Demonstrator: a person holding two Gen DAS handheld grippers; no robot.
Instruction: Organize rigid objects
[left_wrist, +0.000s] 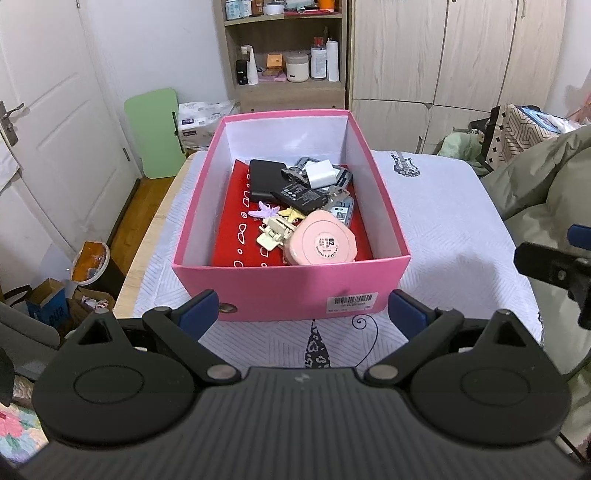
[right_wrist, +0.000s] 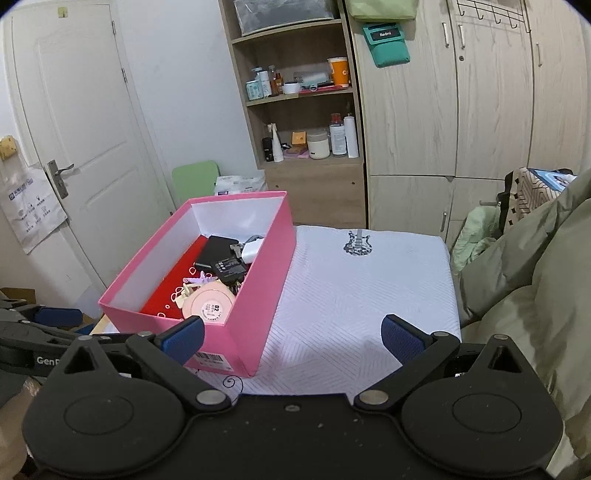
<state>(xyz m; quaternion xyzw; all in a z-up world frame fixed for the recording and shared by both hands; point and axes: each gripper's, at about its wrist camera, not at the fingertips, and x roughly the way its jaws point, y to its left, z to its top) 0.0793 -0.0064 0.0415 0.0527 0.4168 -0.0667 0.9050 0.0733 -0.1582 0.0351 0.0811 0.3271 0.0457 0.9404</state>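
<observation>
Both grippers hang wide apart and empty over the near edge of the white quilted cover (left_wrist: 461, 229): the left gripper (left_wrist: 303, 314) faces the short near wall of the pink box (left_wrist: 291, 284), while the right gripper (right_wrist: 291, 338) sits to the right of the box, its left pad level with the box's near right corner. All the rigid items already lie inside the box, on a red liner (left_wrist: 236, 218) and crowded toward its right wall: a round pink case (left_wrist: 321, 240) at the near end, cream and lilac hair clips (left_wrist: 275, 227) just beside it, a black power bank (left_wrist: 264, 179), a flat black battery (left_wrist: 301, 195) and a white charger (left_wrist: 323, 173) farther back. The cover outside the box looks bare, so sorting seems close to done. The risk, as I judge it, is the loose heap: reaching for one piece could drag or topple its neighbours, and a pad catching the thin cardboard rim could shove the light box across the cover.
</observation>
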